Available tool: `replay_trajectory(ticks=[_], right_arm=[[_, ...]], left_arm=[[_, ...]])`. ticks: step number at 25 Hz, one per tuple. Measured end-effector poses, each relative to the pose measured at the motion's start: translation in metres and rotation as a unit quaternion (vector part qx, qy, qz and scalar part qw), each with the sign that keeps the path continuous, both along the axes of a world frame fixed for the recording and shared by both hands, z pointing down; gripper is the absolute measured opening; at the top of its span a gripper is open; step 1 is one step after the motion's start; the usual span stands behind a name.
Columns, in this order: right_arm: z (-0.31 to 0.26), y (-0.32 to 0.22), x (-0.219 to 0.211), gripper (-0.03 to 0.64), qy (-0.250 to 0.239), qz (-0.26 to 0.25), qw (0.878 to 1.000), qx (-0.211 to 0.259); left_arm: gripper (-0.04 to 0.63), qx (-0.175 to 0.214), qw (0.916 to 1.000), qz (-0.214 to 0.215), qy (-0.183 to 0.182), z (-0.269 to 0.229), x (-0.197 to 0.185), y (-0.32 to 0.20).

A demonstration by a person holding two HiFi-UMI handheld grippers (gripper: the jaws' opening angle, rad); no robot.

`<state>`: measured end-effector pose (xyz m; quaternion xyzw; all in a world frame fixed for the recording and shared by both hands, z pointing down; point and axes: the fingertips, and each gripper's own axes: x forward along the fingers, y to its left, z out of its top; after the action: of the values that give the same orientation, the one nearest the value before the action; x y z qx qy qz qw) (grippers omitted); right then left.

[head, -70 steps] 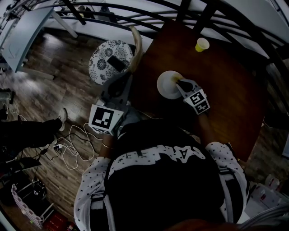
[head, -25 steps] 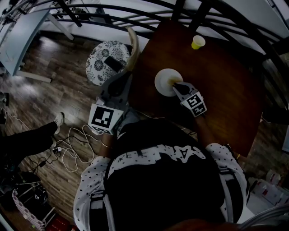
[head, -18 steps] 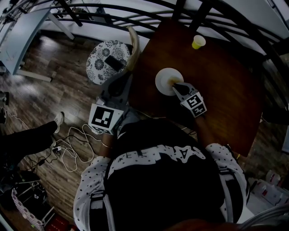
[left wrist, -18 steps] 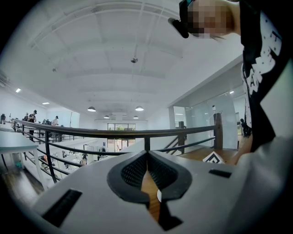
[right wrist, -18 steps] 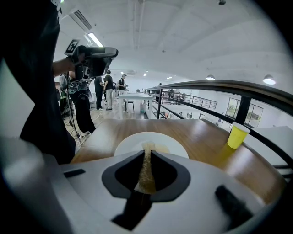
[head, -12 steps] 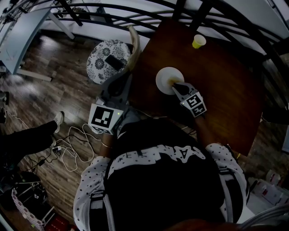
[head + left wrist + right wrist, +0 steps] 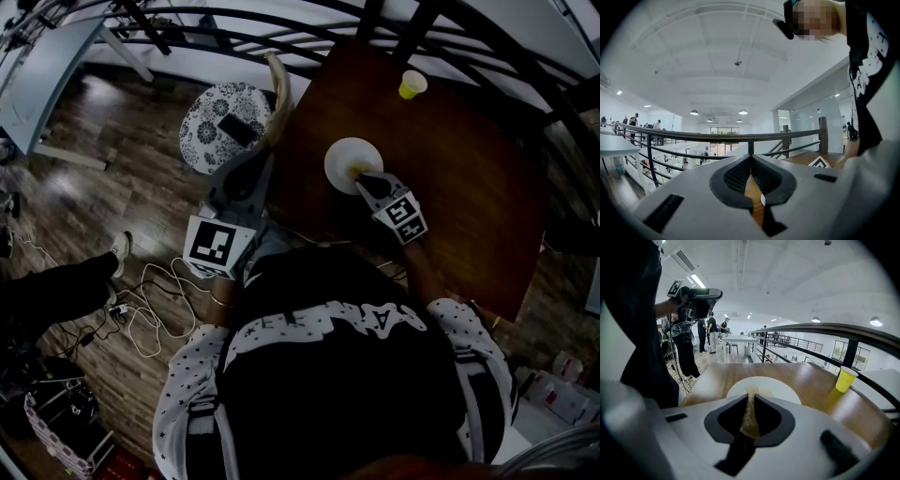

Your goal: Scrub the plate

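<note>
A white plate lies on the dark wooden table. My right gripper is shut on a thin tan scrub pad, whose tip rests on the plate's near edge. My left gripper hangs off the table's left side, over the floor, jaws pressed together with nothing between them. It also shows high at the left of the right gripper view, left gripper.
A yellow cup stands at the table's far side. A round patterned stool with a dark phone on it stands to the left. A black railing runs behind. Cables lie on the floor.
The right gripper with the pad has shifted only slightly across the plate's near edge. The left gripper has stayed where it was.
</note>
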<state>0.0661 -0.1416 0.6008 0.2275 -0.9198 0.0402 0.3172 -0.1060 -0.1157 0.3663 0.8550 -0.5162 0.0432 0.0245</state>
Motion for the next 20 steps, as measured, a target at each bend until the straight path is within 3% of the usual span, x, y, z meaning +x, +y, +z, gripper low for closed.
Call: replay_trajectory(ticks=[20], right_arm=[[-0.003, 0.019, -0.011, 0.049, -0.005, -0.011, 1.0, -0.006]], left_arm=[[0.015, 0.003, 1.0, 0.002, 0.0, -0.003, -0.004, 0.009]])
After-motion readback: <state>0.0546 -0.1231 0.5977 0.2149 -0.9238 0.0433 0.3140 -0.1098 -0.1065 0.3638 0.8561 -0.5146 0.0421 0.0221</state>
